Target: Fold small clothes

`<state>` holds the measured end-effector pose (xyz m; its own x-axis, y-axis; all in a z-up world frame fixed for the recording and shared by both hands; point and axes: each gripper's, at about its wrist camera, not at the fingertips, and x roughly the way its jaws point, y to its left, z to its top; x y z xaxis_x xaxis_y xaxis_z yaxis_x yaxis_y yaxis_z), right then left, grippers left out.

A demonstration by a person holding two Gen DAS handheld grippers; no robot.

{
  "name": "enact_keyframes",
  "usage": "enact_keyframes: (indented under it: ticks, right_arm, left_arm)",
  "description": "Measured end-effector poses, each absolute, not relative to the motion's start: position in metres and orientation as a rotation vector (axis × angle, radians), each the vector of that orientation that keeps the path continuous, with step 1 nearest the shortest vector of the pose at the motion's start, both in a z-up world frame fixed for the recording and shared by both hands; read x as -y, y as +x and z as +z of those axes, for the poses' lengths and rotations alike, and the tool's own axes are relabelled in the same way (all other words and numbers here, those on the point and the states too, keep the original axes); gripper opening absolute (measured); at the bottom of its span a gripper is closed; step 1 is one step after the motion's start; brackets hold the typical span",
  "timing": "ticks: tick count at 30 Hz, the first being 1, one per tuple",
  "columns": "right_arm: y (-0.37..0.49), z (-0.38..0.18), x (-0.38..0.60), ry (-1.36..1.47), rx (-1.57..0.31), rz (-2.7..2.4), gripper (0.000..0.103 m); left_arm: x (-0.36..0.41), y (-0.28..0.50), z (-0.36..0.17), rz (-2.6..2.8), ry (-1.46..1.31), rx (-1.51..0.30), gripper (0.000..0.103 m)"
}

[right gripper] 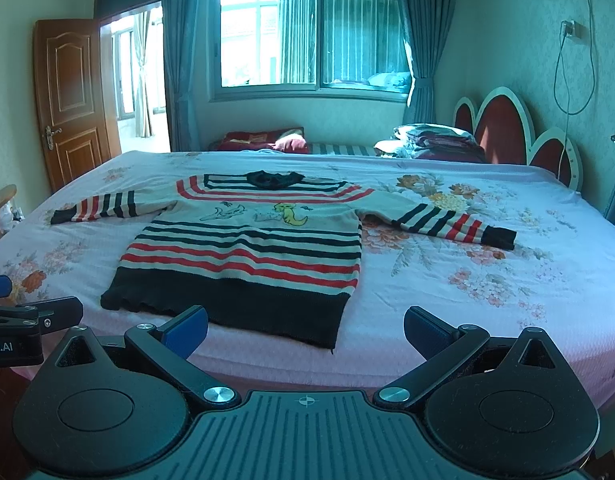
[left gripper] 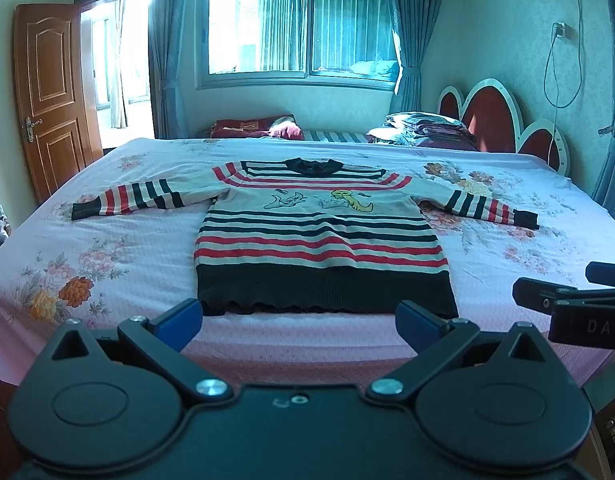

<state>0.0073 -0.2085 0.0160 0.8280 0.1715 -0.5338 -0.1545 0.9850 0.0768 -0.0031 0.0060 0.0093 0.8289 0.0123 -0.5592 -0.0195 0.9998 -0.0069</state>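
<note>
Striped knit sweater (left gripper: 319,236) spread flat, front up, on floral bed (left gripper: 107,264), sleeves out toward 9 and 3 o'clock, dark hem nearest. Left hand-held gripper (left gripper: 299,324) and right hand-held gripper (right gripper: 305,330) both spread wide, holding nothing, short of the hem at 6 o'clock. Apparently the very start: no fold made. Next, probably reaching for a sleeve cuff and carrying it across the chest.

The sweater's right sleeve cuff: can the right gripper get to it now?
Probably yes. The right gripper is open at the bed's near edge, and only bare floral bedsheet lies between it and the sleeve cuff.
</note>
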Motion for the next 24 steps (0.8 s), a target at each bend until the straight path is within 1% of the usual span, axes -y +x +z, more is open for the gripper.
enact_keyframes:
  ticks: [24]
  right_arm:
    - [0.0052,0.0165,0.2065,0.015,-0.564,0.188,0.103]
  left_arm:
    - [-0.0029,-0.0047,0.0096,0.024,-0.007,-0.588,0.103]
